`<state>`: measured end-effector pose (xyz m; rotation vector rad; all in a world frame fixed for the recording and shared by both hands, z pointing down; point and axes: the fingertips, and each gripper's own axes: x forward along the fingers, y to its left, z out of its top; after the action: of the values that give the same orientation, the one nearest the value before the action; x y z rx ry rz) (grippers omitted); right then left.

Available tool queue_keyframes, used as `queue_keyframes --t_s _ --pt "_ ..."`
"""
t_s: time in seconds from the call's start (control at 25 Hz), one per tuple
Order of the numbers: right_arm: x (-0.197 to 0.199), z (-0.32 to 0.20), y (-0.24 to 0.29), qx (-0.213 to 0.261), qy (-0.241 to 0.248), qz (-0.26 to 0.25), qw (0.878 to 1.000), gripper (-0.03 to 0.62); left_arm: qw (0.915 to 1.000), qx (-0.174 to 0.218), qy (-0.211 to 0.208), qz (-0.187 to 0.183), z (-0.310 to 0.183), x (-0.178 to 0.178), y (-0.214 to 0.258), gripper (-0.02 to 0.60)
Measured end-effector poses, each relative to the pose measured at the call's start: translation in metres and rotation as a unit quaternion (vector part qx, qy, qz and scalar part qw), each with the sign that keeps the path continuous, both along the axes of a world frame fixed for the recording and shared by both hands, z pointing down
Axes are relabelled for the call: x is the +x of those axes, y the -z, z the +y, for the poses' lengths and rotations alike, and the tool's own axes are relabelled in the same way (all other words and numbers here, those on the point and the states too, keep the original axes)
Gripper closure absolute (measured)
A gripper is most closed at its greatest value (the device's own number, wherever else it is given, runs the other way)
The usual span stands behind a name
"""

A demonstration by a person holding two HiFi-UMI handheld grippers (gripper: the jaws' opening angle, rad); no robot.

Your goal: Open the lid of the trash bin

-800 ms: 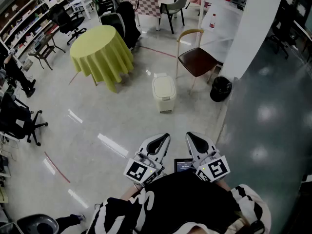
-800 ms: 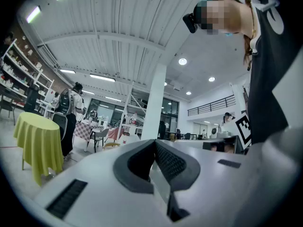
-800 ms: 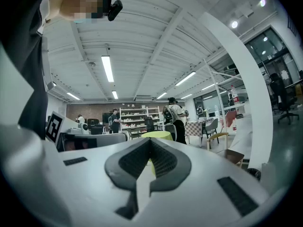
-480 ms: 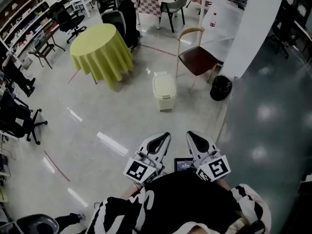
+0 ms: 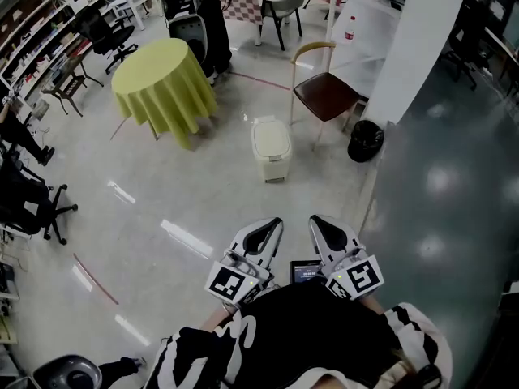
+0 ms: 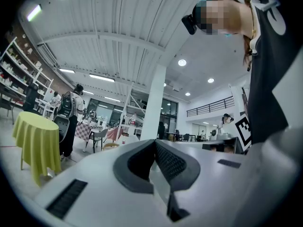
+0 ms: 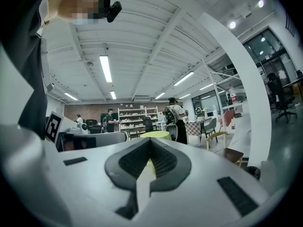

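Ahead of the fingertips, listed from near to far.

1. Left gripper [image 5: 267, 232] [image 6: 154, 144]: I read its fingers clenched pad to pad, with nothing between them. It is held low against my body.
2. Right gripper [image 5: 322, 228] [image 7: 150, 144]: fingers likewise pressed together and empty, just right of the left pair. A small dark screen [image 5: 306, 272] sits behind and between the two.
3. Pale glossy floor [image 5: 186, 209]: a broad open stretch runs forward from both fingertips. Right of the fingers it changes to a darker grey surface [image 5: 438, 201] along a straight seam.
4. Cream plastic trash bin [image 5: 272, 164]: upright, straight ahead of the left fingertips and well apart from them. Its rounded lid [image 5: 270, 138] lies down, closed.
5. Bounds around the bin:
   - Round table under a yellow-green cloth [image 5: 162, 79], ahead-left of the fingers.
   - Wood-framed chair with a brown seat [image 5: 324, 94], just beyond the bin to its right.
   - Small black round bin [image 5: 366, 142], ahead-right, beside a white slanted pillar [image 5: 422, 39].
6. Black office chair [image 5: 28, 201]: far left of the fingers.
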<state>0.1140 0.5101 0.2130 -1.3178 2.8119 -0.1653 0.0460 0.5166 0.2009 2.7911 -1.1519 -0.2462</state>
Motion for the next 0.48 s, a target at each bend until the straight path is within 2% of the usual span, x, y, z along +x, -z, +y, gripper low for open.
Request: queue_keyframes --t_s 0.48 --pt "-0.031 0.009 -0.005 -0.016 -0.024 -0.02 0.999 0.591 0.9998 -0.015 -0.011 0.003 0.007 -0.035 -0.009 0.574"
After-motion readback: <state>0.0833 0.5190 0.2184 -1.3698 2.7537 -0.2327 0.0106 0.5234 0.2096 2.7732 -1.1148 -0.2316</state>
